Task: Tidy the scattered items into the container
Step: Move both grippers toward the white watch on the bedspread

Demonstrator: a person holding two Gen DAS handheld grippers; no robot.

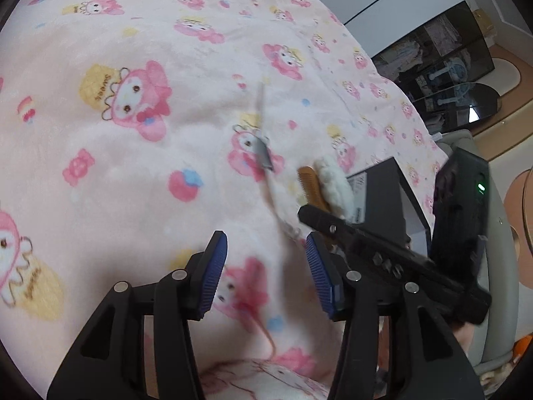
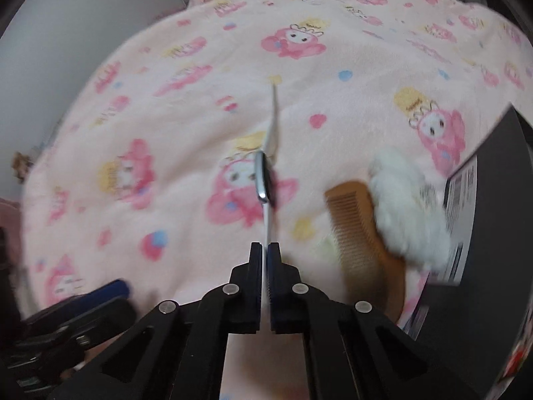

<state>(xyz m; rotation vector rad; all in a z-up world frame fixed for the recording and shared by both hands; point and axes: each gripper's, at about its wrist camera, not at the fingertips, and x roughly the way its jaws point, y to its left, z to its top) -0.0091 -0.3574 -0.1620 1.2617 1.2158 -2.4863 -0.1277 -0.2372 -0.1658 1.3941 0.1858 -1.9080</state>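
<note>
My right gripper (image 2: 265,250) clenches a watch (image 2: 263,180) strap; my left gripper (image 1: 266,266) hangs released above the blanket (image 1: 133,183).

Your left wrist camera looks steeply down along its fingers, close over the pink blanket (image 1: 133,173). Your right wrist camera tilts down likewise, nearer still. Both views share the wooden comb (image 1: 311,188) (image 2: 359,233), the smartwatch (image 1: 263,150) (image 2: 265,180) and the black box (image 1: 386,193) (image 2: 493,233).

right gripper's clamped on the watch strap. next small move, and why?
Probably lift it slightly, then swing toward the black box at right. The right gripper is shut on the watch strap, the watch looks barely off the blanket, and the comb and white fluffy item lie between.
</note>
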